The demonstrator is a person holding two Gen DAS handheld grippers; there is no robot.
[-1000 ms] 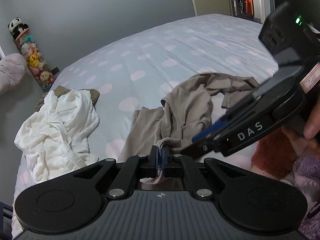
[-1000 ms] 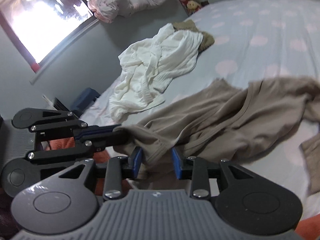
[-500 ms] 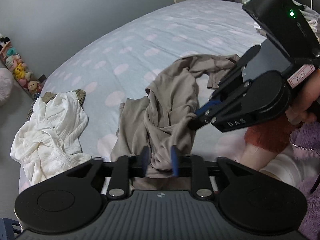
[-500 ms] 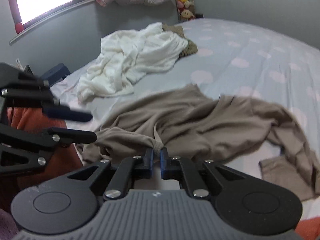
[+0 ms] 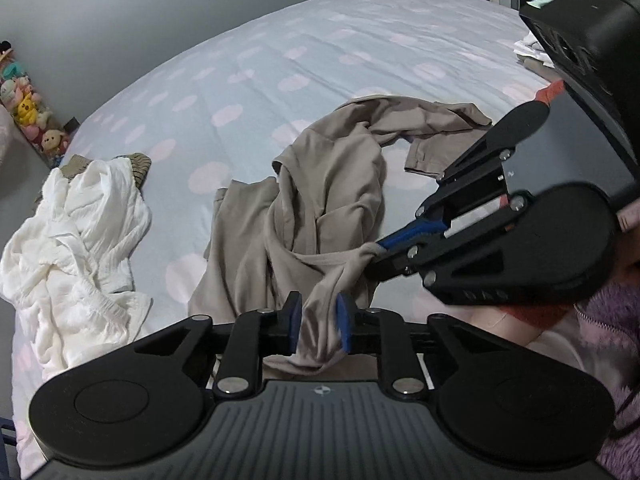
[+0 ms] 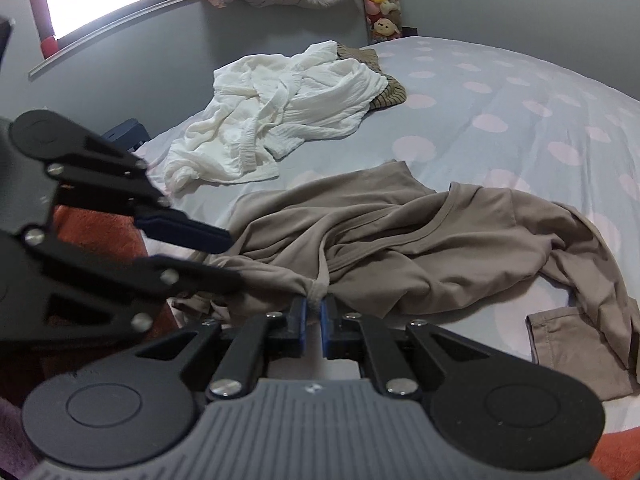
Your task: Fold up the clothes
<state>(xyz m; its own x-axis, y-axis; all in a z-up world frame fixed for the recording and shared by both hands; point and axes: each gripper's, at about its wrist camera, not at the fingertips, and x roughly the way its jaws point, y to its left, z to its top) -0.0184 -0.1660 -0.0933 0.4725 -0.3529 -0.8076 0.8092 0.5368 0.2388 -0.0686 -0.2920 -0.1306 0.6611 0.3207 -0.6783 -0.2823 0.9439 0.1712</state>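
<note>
The bed (image 5: 320,52), under a pale blue sheet with pink dots, lies bare across its far half and to the right of the clothes, so most of the open surface is beyond the taupe garment (image 5: 332,184). Its left edge runs close along a grey wall (image 5: 120,8), with a row of plush toys (image 5: 24,108) in the far corner. A crumpled white garment (image 5: 80,240) sits near that left edge, partly covering a ribbed olive-brown piece (image 5: 138,162). On the near right, orange-red fabric (image 5: 532,312) and purple fleece (image 5: 608,344) crowd the bed's edge.

The taupe garment lies rumpled mid-bed, its near hem drawn up to both tools. The left gripper (image 5: 318,326) has a hanging fold of that hem between its blue pads; its jaws have just been closing from a wider gap, and whether the pads already press the cloth is unclear. The right gripper (image 6: 314,320), just to the right of it, is clamped narrowly on a bunched twist of the same hem, the cloth pulled taut from that pinch toward the left tool.
</note>
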